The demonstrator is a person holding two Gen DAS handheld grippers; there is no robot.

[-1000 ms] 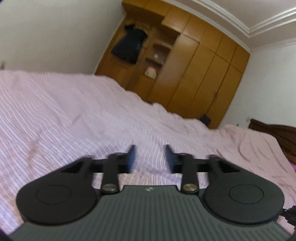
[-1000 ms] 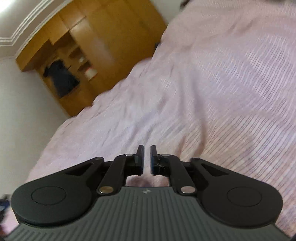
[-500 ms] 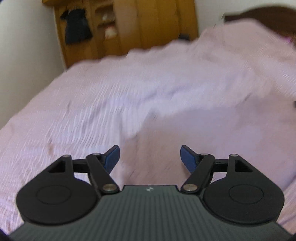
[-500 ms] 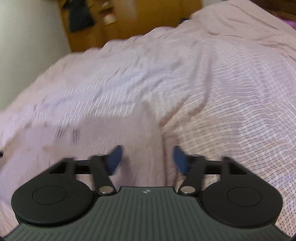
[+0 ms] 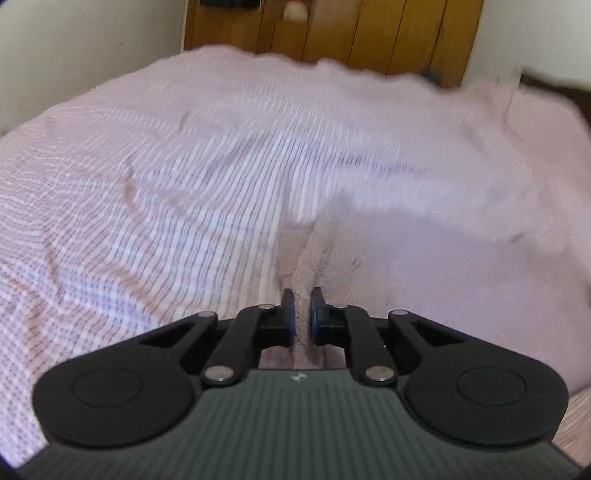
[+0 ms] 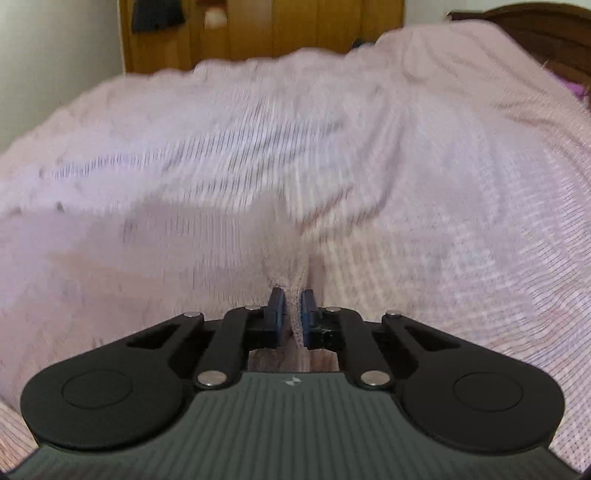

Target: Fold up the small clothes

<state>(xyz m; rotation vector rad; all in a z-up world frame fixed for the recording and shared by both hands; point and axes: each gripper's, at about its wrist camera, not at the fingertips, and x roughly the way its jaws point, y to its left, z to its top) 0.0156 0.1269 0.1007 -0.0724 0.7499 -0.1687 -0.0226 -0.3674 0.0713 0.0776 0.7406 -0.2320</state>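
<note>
left tongs (image 5: 302, 314) closing on pink garment (image 5: 424, 266) edge | right tongs (image 6: 291, 314) likewise | I fear pinching the striped bedsheet (image 5: 166, 184) too, dragging it along

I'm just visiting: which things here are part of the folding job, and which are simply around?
Part of the job:
- pale pink garment, a pinch of it between each gripper's pads
- left gripper, jaws closing
- right gripper, jaws closing

Just around:
- striped pink bedspread
- wooden wardrobe
- dark headboard

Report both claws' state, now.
Left claw: closing, pinching a fold of the plain pale pink fabric.
Right claw: closing, pinching that same fabric.
</note>
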